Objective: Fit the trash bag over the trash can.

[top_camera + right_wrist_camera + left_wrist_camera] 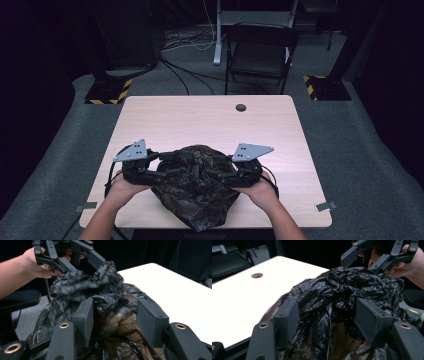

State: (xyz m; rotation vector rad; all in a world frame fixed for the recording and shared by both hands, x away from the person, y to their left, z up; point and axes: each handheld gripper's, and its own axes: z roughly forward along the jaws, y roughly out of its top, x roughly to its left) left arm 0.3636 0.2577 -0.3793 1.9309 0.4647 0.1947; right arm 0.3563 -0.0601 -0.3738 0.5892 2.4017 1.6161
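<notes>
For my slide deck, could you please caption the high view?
A person's left gripper and right gripper flank a crumpled black plastic bag on a light wooden table.

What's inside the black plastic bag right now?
Through the black plastic bag, the right gripper view shows something brown, perhaps paper. The bag's crumpled film hides the rest.

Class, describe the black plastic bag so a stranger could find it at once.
Start at the pale wooden table. At its near edge, between the person's two hands, lies the black plastic bag. It is a crumpled, glossy heap, the one soft thing on the tabletop.
</notes>
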